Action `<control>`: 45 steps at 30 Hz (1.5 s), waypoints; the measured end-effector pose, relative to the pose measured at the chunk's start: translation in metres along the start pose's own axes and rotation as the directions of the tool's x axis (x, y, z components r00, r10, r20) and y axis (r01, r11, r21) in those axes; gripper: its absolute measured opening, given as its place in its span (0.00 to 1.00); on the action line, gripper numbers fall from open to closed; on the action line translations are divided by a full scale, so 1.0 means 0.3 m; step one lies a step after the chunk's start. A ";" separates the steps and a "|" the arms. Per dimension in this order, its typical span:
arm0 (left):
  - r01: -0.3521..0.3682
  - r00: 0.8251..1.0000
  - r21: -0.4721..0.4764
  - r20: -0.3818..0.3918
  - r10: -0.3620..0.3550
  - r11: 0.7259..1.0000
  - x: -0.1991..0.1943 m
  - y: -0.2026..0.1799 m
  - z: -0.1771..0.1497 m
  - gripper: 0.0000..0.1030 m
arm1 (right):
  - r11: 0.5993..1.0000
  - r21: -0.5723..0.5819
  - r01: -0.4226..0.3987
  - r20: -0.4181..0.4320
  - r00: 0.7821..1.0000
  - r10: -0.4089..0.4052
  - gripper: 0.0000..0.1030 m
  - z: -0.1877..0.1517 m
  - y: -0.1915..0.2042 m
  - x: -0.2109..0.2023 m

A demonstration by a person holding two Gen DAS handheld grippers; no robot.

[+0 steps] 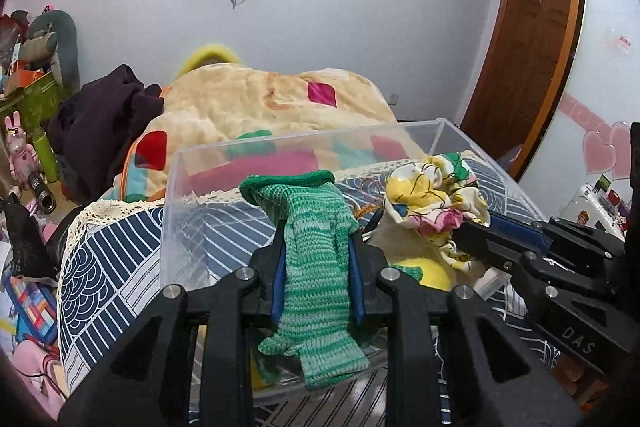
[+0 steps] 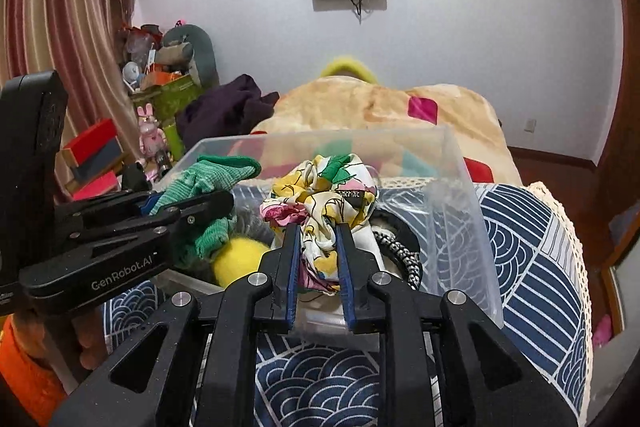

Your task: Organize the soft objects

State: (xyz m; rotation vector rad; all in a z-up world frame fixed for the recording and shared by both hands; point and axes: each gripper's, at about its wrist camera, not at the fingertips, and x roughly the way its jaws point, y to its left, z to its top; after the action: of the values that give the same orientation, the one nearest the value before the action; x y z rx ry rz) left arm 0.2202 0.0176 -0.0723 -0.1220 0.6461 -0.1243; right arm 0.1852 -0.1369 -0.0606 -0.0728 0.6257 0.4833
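Observation:
My left gripper (image 1: 316,247) is shut on a green knitted sock (image 1: 312,267) and holds it over the clear plastic box (image 1: 172,187). It also shows in the right wrist view (image 2: 188,211), with the sock (image 2: 200,183) hanging from it. My right gripper (image 2: 316,231) is shut on a floral patterned cloth (image 2: 324,195), held above the same box (image 2: 460,207). The cloth also shows in the left wrist view (image 1: 432,195). A yellow soft item (image 2: 236,259) and a black-and-white braided piece (image 2: 404,255) lie inside the box.
The box stands on a navy-and-white patterned cover (image 2: 532,251) on the bed. A beige blanket (image 1: 256,99) and a dark purple garment (image 1: 100,119) lie behind it. Cluttered toys and boxes (image 2: 160,87) stand at the left. A wooden door (image 1: 528,47) is at the right.

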 end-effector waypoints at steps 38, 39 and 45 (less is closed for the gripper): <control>-0.014 0.931 0.064 0.365 -0.010 0.998 -0.711 -0.182 -0.104 0.96 | 0.997 -0.070 0.015 0.349 0.937 0.010 0.86 0.004 0.106 -0.546; -0.022 0.928 0.064 0.373 -0.004 0.998 -0.718 -0.186 -0.108 0.96 | 0.997 -0.069 0.015 0.350 0.937 0.010 0.86 -0.001 0.109 -0.548; -0.029 0.921 0.054 0.389 0.005 0.998 -0.739 -0.184 -0.125 0.99 | 0.997 -0.070 0.027 0.348 0.937 -0.001 0.87 -0.017 0.110 -0.536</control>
State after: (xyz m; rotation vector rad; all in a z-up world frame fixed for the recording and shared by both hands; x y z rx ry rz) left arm 0.0177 -0.0056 0.0377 -0.0806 0.2449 -0.0986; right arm 0.0543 -0.1749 0.0308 -0.0595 0.2588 0.4910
